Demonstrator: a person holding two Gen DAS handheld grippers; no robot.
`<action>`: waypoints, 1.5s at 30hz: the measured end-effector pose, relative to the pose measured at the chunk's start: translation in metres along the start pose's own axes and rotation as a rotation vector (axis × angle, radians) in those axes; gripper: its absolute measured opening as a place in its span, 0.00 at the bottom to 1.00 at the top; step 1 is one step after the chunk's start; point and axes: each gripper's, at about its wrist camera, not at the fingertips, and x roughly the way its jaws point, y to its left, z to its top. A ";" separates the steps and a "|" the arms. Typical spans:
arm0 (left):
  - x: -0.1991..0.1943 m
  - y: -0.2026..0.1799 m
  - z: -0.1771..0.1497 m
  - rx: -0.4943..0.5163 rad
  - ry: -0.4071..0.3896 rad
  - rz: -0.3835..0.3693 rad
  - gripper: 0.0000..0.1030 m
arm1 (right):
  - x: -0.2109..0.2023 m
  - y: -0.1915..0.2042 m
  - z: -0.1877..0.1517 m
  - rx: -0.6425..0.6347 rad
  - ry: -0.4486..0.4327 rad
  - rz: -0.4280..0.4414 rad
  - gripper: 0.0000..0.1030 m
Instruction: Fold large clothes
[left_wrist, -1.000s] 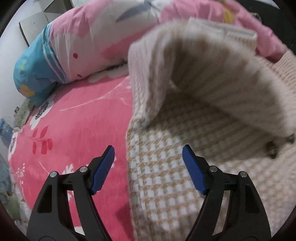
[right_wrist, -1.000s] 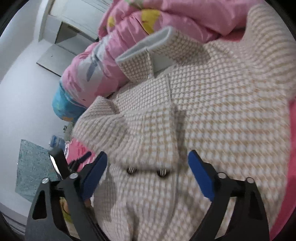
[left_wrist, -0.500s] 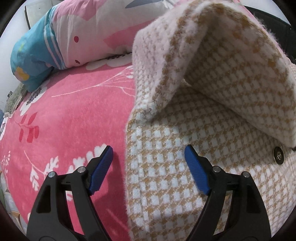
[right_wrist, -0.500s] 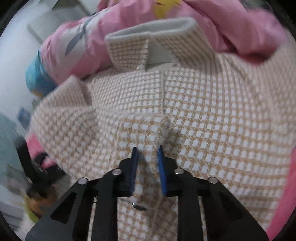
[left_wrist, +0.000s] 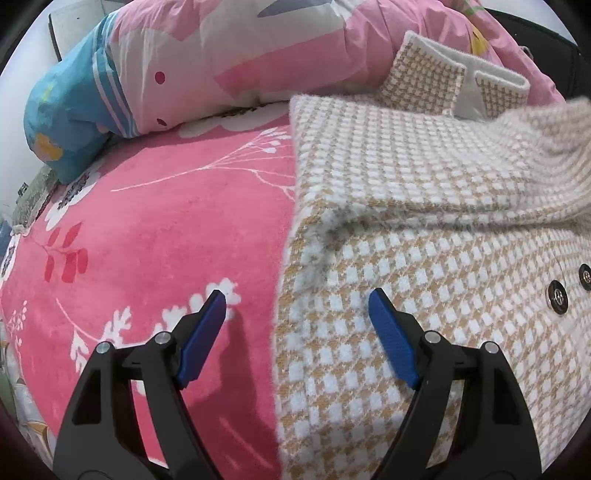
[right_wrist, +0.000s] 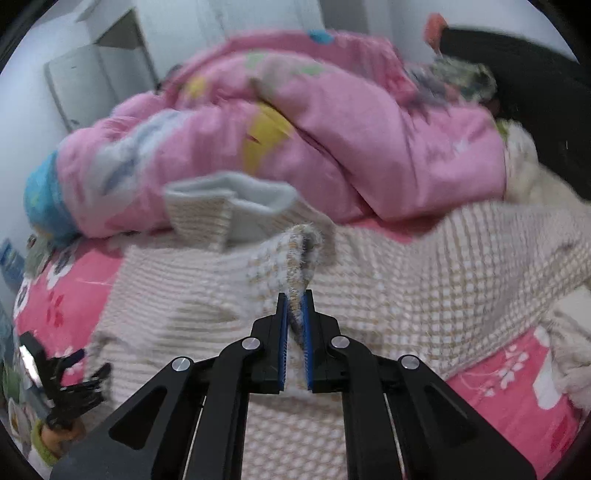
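Pinching the coat (right_wrist: 388, 295) edge, right tool (right_wrist: 294, 299) lifts it.

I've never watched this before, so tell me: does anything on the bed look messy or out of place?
Mostly the checked coat: it is half folded, one part doubled over, and the right gripper is shut on a pinched-up tuft of it. The pink quilt lies bunched in a heap behind it. The left gripper is open above the coat's edge. Nothing looks torn or spilled.

Both wrist views look steeply down at the checked coat (left_wrist: 424, 229) from close range. The left view sits over its near left edge; the right view sits above its middle. Both share the pink quilt (right_wrist: 369, 147) behind the coat.
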 end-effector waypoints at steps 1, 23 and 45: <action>0.001 0.000 0.000 0.000 0.002 -0.002 0.74 | 0.019 -0.010 0.000 0.027 0.037 -0.006 0.09; -0.081 0.055 -0.107 -0.129 0.122 -0.211 0.74 | -0.100 -0.091 -0.184 0.261 0.080 0.163 0.73; -0.105 0.056 -0.232 -0.445 0.262 -0.545 0.36 | -0.125 -0.092 -0.337 0.462 0.197 0.437 0.48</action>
